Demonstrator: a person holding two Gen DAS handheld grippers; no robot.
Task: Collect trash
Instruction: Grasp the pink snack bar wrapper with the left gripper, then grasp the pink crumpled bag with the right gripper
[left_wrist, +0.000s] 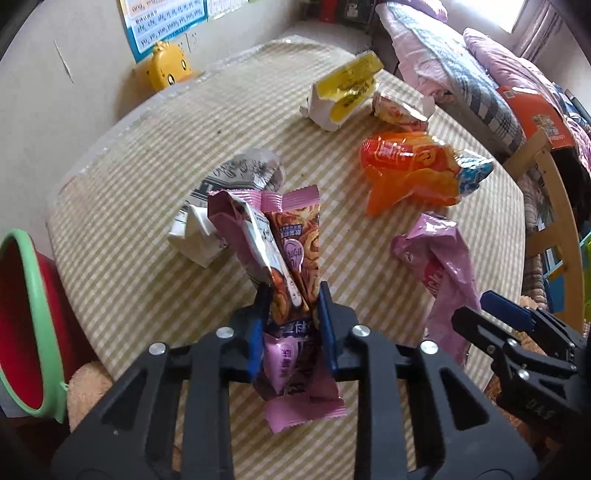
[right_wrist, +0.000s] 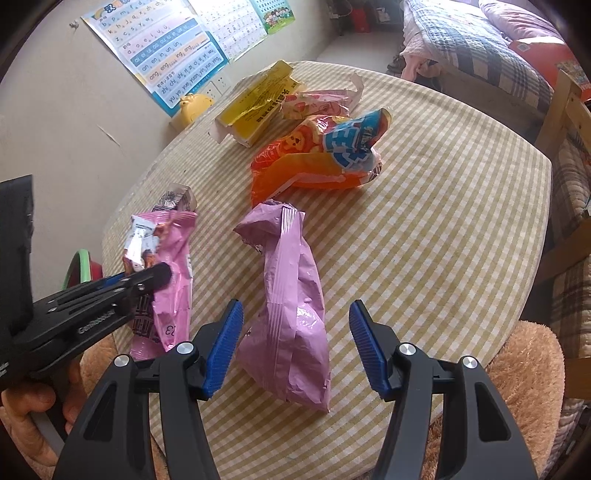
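Pinching a pink snack wrapper (left_wrist: 291, 280) for binning, the left gripper (left_wrist: 293, 295) is clamped; the right gripper (right_wrist: 295, 314) is spread wide around a purple bag (right_wrist: 288, 295).

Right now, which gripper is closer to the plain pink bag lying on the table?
Right. The right gripper is open with the plain pink bag between its fingers; the left gripper is off to the side, shut on a pink snack wrapper.

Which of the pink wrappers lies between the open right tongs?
The plain pink bag, lying flat on the checked tablecloth. The printed pink wrapper is instead clamped in the left tongs.
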